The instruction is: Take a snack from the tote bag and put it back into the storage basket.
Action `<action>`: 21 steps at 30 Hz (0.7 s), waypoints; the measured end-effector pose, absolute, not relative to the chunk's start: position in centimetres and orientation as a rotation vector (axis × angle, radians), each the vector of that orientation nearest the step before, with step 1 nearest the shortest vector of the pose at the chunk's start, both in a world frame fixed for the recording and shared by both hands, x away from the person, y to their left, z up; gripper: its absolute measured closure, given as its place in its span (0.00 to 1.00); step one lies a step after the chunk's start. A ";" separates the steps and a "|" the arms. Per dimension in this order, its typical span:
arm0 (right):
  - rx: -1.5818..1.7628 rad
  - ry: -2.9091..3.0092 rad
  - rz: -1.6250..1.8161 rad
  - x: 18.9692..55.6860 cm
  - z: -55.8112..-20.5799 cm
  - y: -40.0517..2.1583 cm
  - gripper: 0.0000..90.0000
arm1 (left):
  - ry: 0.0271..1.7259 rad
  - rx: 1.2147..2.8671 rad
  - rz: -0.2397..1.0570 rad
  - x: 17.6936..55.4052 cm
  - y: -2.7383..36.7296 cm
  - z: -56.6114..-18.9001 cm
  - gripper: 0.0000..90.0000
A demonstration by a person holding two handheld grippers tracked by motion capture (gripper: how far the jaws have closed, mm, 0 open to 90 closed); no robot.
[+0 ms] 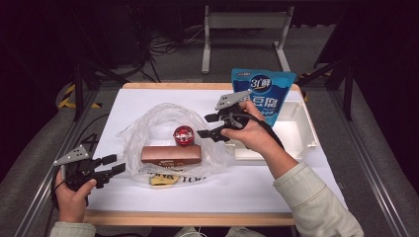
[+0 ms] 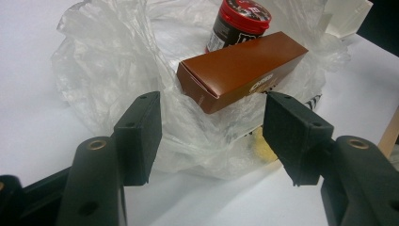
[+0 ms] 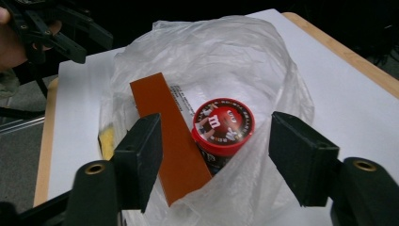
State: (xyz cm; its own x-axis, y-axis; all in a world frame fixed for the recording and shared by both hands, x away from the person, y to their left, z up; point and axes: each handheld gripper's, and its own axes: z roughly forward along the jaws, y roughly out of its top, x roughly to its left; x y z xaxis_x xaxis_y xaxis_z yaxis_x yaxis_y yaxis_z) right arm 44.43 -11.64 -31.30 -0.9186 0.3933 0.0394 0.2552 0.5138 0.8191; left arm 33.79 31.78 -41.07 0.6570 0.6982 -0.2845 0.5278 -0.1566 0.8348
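A clear plastic bag (image 1: 148, 123) lies open on the white table. Inside it lie a long brown box (image 1: 171, 154) and a red-lidded candy tub (image 1: 183, 134). In the left gripper view the brown box (image 2: 242, 68) and the tub (image 2: 240, 23) sit beyond the open jaws. My left gripper (image 1: 114, 164) rests open at the bag's left edge, holding nothing. My right gripper (image 1: 208, 126) hovers open just right of the tub, nothing between its jaws. The right gripper view looks down on the tub (image 3: 222, 125) and box (image 3: 164, 132) in the bag (image 3: 244, 61).
A white tray (image 1: 301, 129) stands at the table's right, with a blue tofu pouch (image 1: 263, 91) upright at its back. A yellow and black printed item (image 1: 165, 178) lies under the bag's front. The wooden table edge (image 1: 188, 218) runs along the front.
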 end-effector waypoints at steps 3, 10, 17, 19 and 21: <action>0.547 2.620 1.353 44.7 -31.4 -10.7 0.34 | 0.974 1.824 0.200 33.8 31.7 -41.1 0.43; 0.546 2.620 1.366 45.1 -31.5 -9.4 0.29 | 0.973 1.824 0.203 33.9 31.8 -41.1 0.43; 0.537 2.639 1.352 45.5 -32.0 -7.9 0.27 | 0.973 1.825 0.206 33.8 31.9 -41.0 0.43; 0.539 2.641 1.347 45.7 -32.2 -7.5 0.26 | 0.973 1.825 0.205 33.8 31.8 -41.0 0.43; 0.538 2.642 1.345 45.9 -32.5 -7.0 0.26 | 0.972 1.826 0.206 33.8 31.9 -41.0 0.43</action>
